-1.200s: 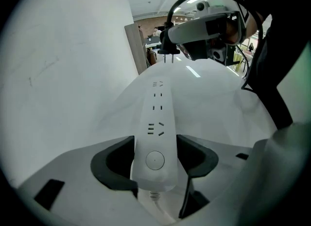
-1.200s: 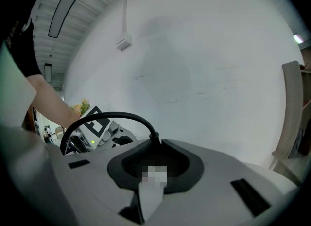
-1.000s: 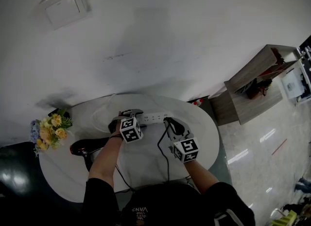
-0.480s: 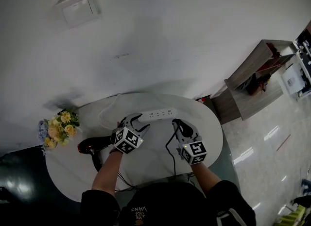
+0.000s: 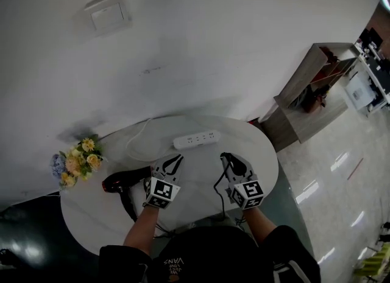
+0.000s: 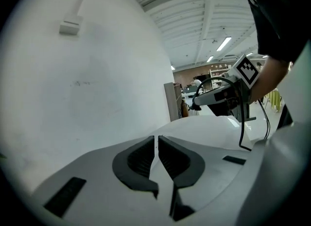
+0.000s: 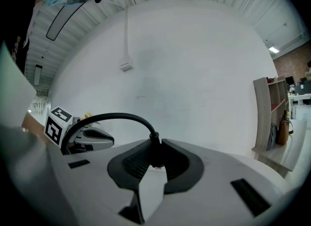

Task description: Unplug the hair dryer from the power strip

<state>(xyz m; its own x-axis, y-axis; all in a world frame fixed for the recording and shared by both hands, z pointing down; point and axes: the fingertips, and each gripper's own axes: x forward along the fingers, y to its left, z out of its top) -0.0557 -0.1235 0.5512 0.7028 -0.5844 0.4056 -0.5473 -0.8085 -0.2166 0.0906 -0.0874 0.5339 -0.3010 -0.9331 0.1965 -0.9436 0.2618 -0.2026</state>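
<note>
A plain matte white wall (image 5: 213,44) fills the upper part of the head view, with a square white wall box (image 5: 108,14) set on it under a thin duct. To the right lies a glossy pale tiled floor (image 5: 341,172), and against the wall there stands an open wooden shelf unit (image 5: 304,102). Below the wall sits a smooth round white table (image 5: 259,160). The person's black top at the bottom edge carries white print that reads VANS. At the table's left rim is a bunch of yellow, peach and blue flowers (image 5: 76,161), and just beside it lies the black hair dryer (image 5: 119,182), nozzle towards the blooms. The long white power strip (image 5: 196,139) lies near the far edge, its sockets bare, with a thin white cord (image 5: 135,143) looping off its left end. The left gripper (image 5: 175,160) (image 6: 156,140) hangs over the table short of the strip; its ribbed dark pads have just been closing and now stand pressed almost together on nothing. The right gripper (image 5: 224,156) (image 7: 155,145), also apart from the strip, pinches the small black plug (image 7: 154,157), which is out of the strip; its black rubber cable (image 7: 112,118) arcs away and drops over the near edge.
</note>
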